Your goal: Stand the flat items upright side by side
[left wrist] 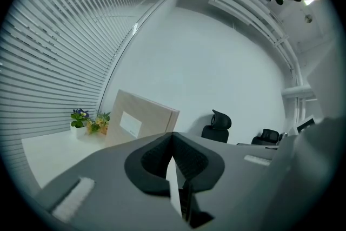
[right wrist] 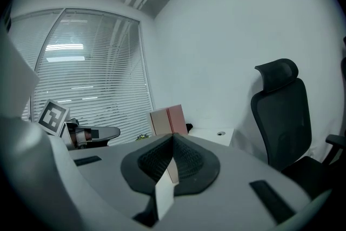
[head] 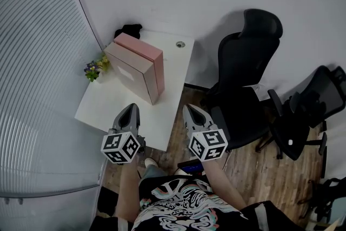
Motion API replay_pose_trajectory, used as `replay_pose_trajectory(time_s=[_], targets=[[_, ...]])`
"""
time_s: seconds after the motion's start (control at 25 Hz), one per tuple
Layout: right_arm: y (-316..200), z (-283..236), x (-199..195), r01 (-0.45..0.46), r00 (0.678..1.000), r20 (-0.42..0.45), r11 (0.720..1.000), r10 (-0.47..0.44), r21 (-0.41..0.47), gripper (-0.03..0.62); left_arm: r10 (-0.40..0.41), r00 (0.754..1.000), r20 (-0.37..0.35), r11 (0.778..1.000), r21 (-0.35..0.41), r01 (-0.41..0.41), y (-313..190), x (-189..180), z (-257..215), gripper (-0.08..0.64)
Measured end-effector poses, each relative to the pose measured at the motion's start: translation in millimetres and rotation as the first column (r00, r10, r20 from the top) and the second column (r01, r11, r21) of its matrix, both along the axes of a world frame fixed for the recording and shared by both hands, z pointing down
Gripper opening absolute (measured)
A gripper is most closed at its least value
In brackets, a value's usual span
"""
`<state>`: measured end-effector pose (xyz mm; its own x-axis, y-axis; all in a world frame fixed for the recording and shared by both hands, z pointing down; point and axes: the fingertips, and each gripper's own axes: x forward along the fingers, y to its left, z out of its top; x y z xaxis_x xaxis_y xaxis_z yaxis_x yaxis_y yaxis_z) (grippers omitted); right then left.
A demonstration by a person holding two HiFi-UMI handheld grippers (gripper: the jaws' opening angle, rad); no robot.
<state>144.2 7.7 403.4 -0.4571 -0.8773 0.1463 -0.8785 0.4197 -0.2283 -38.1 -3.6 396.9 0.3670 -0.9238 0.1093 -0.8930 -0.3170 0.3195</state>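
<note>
Both flat items look finished: the beige box (head: pixel 130 72) and the pink box (head: pixel 147 49) stand upright, touching side by side, toward the far left of the white table (head: pixel 102 106). Nothing flat appears left to raise. The left gripper (head: pixel 129 112) and right gripper (head: pixel 195 114) hover over the table's near edge, jaws together and empty. A small flower pot (head: pixel 94 69) sits just left of the boxes, and office chairs (head: pixel 246 89) stand to the right, blocking nothing.

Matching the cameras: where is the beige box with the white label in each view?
Head view: beige box upright on the white desk, upper left.
Left gripper view: beige box left of centre, broad face showing.
Right gripper view: beige box small, just left of centre.
Shared landmark: black high-back chair.
</note>
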Motion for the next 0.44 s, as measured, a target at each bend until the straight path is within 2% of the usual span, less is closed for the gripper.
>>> replay_pose_trajectory(time_s=[0.44], targets=[[0.8, -0.6, 10.0, -0.009, 1.000, 0.016, 1.000, 0.009, -0.004, 0.000, -0.006, 1.000, 0.014, 1.000, -0.026, 0.007, 1.4, 4.4, 4.2, 0.000]])
